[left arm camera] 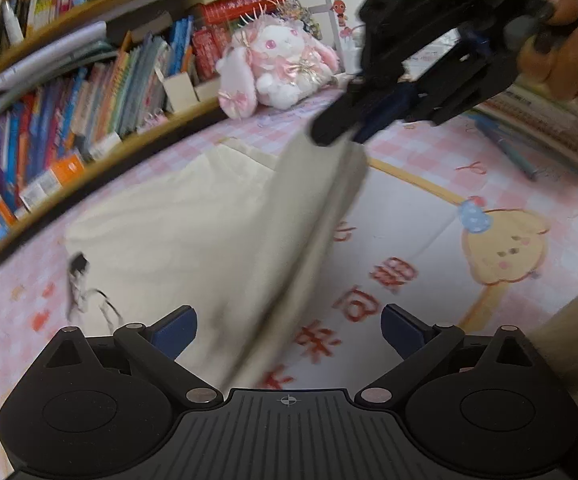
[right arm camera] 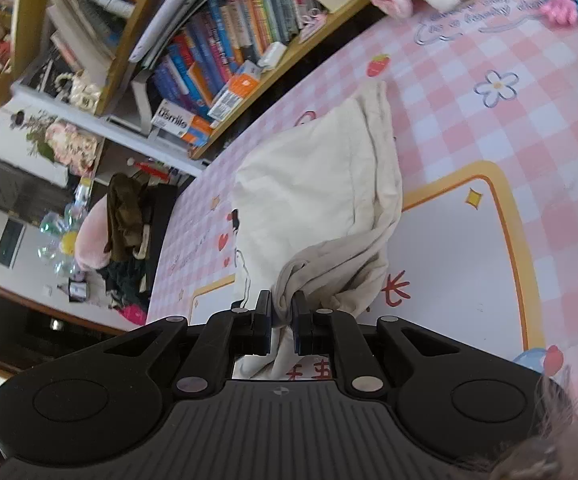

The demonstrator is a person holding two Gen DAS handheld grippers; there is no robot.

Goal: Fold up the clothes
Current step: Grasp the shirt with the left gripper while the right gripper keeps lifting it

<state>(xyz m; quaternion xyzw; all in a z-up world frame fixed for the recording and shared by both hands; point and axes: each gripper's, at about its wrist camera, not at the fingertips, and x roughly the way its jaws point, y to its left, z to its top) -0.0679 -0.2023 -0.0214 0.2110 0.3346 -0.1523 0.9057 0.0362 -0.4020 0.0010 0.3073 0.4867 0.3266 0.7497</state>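
Observation:
A cream-coloured garment (left arm camera: 193, 216) with a small dark print lies on the pink checked tablecloth (left arm camera: 549, 216). One part of it is lifted into a taut ridge. My right gripper (right arm camera: 281, 312) is shut on a bunched edge of the garment (right arm camera: 313, 200), which hangs stretched from it to the table. In the left wrist view the right gripper (left arm camera: 341, 132) shows at the upper right, a hand around its handle, with the cloth hanging from its tip. My left gripper (left arm camera: 289, 328) is open low over the table, and the raised fold passes between its fingers without being pinched.
A bookshelf (left arm camera: 69, 120) full of books runs along the table's far left side. A pink and white plush rabbit (left arm camera: 281, 64) sits at the back, and a stack of books (left arm camera: 545, 120) at the right. Beyond the table edge lie clothes and clutter on the floor (right arm camera: 121, 232).

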